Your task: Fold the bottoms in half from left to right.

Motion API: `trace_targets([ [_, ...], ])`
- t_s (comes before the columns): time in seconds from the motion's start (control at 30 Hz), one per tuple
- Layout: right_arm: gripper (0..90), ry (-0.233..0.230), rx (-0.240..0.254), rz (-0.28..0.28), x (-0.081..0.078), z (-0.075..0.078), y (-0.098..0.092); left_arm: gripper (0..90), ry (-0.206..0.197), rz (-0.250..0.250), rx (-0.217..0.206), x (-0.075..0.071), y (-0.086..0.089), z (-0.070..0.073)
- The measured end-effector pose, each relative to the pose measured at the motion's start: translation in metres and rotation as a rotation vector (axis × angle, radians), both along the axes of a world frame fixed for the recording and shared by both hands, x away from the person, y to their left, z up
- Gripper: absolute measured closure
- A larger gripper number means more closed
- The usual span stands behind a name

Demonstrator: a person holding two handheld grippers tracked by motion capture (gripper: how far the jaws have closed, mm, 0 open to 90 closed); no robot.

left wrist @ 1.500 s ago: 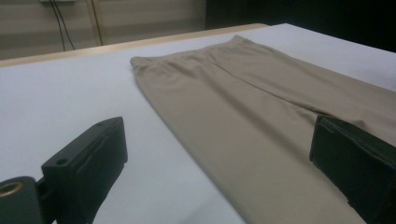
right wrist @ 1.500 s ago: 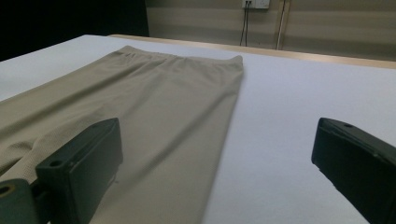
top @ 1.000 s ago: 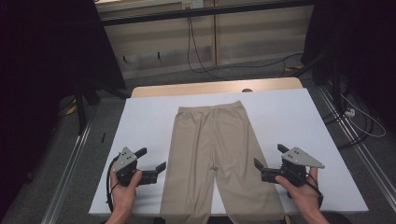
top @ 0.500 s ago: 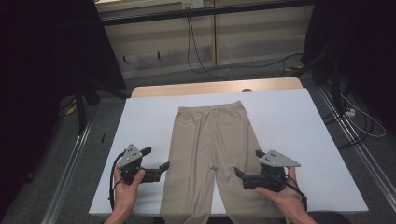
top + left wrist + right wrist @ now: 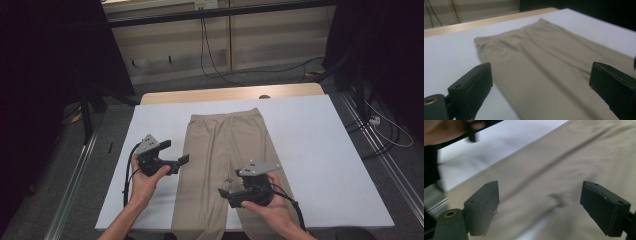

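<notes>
High view: beige trousers [image 5: 225, 165] are lying flat down the middle of the white desk [image 5: 320, 150], waistband toward the far edge, leg ends hanging at the near edge. The left gripper [image 5: 184, 159] is hovering just beside the left leg's outer edge, jaws apart, holding nothing. The right gripper [image 5: 223, 193] is sitting over the right leg near the near edge, pointing toward the crotch gap; its jaws have just been closing a little, with no cloth between them. A wooden strip [image 5: 230, 94] is running along the far edge of the desk, cables [image 5: 215, 55] are trailing on the floor beyond, nothing is blocking either gripper.

Left gripper view: black jaws are standing wide, nothing between the pads. The trousers [image 5: 549, 70] are spreading ahead, waistband toward the far corner, white desk [image 5: 446, 57] at the side.

Right gripper view: jaws wide too, empty, fabric [image 5: 564, 170] lying below them with a soft crease. The other hand [image 5: 441, 130] is showing at the top left, blurred.

Handling, judged: thin, light, floppy cloth, likely sagging and sliding on the smooth top. Best pinching at an edge or hem, both layers together, low to the surface; a grab mid-panel is risking only the top layer.
</notes>
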State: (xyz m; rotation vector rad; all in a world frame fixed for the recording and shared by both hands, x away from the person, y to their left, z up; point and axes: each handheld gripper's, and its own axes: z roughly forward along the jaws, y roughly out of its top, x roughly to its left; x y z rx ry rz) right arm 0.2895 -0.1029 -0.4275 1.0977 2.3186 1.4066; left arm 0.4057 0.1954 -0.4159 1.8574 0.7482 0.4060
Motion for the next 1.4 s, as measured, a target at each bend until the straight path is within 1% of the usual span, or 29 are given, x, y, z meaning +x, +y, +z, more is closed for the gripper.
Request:
trace_targets([
  [0.03, 15.3, 0.006, -0.004, 0.023, 0.000, 0.002, 0.007, 6.2, -0.020, 0.013, 0.038, 0.005, -0.004, 0.002],
  [0.07, 15.7, -0.007, -0.012, 0.029, -0.001, 0.005, 0.013, 6.1, -0.023, 0.010, 0.027, 0.012, -0.007, 0.003],
  [0.1, 16.3, -0.023, -0.022, 0.038, -0.001, 0.006, 0.019, 6.2, -0.012, 0.001, 0.019, 0.019, -0.009, 0.005],
  [0.13, 16.3, -0.034, -0.036, 0.052, 0.000, 0.007, 0.026, 6.2, -0.012, 0.001, 0.019, 0.019, -0.009, 0.005],
  [0.17, 16.7, -0.031, -0.047, 0.060, 0.001, 0.007, 0.032, 6.2, 0.024, -0.003, 0.033, 0.031, -0.013, 0.007],
  [0.23, 21.6, -0.005, -0.062, 0.097, 0.005, 0.006, 0.043, 6.7, 0.011, 0.007, 0.038, 0.040, -0.017, 0.006],
  [0.3, 18.8, 0.009, -0.079, 0.108, 0.007, 0.002, 0.054, 7.4, 0.021, 0.032, 0.040, 0.048, -0.018, 0.004],
  [0.37, 18.3, 0.022, -0.074, 0.131, 0.008, -0.003, 0.064, 7.6, 0.034, 0.045, 0.009, 0.054, -0.018, 0.001],
  [0.4, 17.8, 0.032, -0.096, 0.142, 0.008, -0.005, 0.070, 8.3, 0.034, 0.045, 0.009, 0.054, -0.018, 0.001],
  [0.43, 15.9, 0.036, -0.106, 0.143, 0.007, -0.006, 0.075, 8.4, 0.023, 0.077, -0.001, 0.059, -0.017, -0.002],
  [0.5, 15.1, 0.029, -0.090, 0.144, 0.003, -0.008, 0.085, 8.8, 0.024, 0.089, -0.010, 0.062, -0.016, -0.006],
  [0.53, 15.0, 0.018, -0.094, 0.156, 0.001, -0.008, 0.090, 8.9, 0.030, 0.095, -0.016, 0.063, -0.015, -0.008],
  [0.6, 15.5, 0.008, -0.121, 0.153, -0.001, -0.009, 0.101, 8.5, 0.048, 0.115, -0.003, 0.064, -0.014, -0.011],
  [0.63, 18.9, 0.012, -0.135, 0.174, -0.001, -0.010, 0.106, 8.1, 0.050, 0.104, -0.001, 0.064, -0.015, -0.011],
  [0.67, 25.4, 0.010, -0.145, 0.188, -0.003, -0.011, 0.112, 8.1, 0.047, 0.096, -0.006, 0.064, -0.015, -0.010],
  [0.73, 34.4, -0.011, -0.153, 0.204, -0.006, -0.013, 0.122, 8.0, 0.043, 0.093, -0.006, 0.063, -0.015, -0.010],
  [0.77, 36.7, -0.002, -0.153, 0.221, -0.006, -0.015, 0.127, 7.9, 0.040, 0.093, -0.006, 0.063, -0.016, -0.011],
  [0.83, 46.0, 0.018, -0.153, 0.235, -0.007, -0.017, 0.135, 7.5, 0.050, 0.094, 0.013, 0.064, -0.016, -0.013],
  [0.9, 51.4, 0.031, -0.145, 0.234, -0.009, -0.019, 0.141, 7.3, 0.065, 0.084, 0.022, 0.065, -0.015, -0.015],
  [0.93, 55.2, 0.029, -0.160, 0.235, -0.010, -0.021, 0.144, 7.3, 0.071, 0.087, 0.018, 0.065, -0.015, -0.016],
  [0.97, 56.2, 0.028, -0.184, 0.225, -0.012, -0.022, 0.147, 7.3, 0.074, 0.084, 0.019, 0.065, -0.015, -0.016],
  [1.03, 57.1, 0.049, -0.174, 0.232, -0.014, -0.027, 0.150, 7.4, 0.072, 0.090, 0.024, 0.065, -0.015, -0.016],
  [1.07, 56.8, 0.055, -0.181, 0.235, -0.016, -0.029, 0.152, 7.4, 0.074, 0.088, 0.022, 0.065, -0.014, -0.016],
  [1.13, 53.8, 0.029, -0.198, 0.230, -0.020, -0.030, 0.156, 7.4, 0.080, 0.086, 0.025, 0.066, -0.014, -0.017],
  [1.2, 51.3, 0.032, -0.200, 0.225, -0.022, -0.030, 0.158, 7.4, 0.084, 0.090, 0.020, 0.066, -0.014, -0.018],
  [1.23, 43.8, 0.019, -0.204, 0.217, -0.026, -0.033, 0.162, 7.4, 0.091, 0.092, 0.028, 0.067, -0.013, -0.020],
  [1.3, 37.4, -0.018, -0.240, 0.210, -0.033, -0.035, 0.168, 7.5, 0.097, 0.098, 0.032, 0.069, -0.013, -0.021],
  [1.33, 37.4, -0.025, -0.255, 0.197, -0.035, -0.035, 0.171, 7.6, 0.097, 0.100, 0.027, 0.069, -0.013, -0.022],
  [1.4, 39.7, -0.014, -0.248, 0.189, -0.035, -0.035, 0.170, 8.1, 0.104, 0.102, 0.025, 0.069, -0.012, -0.022],
])
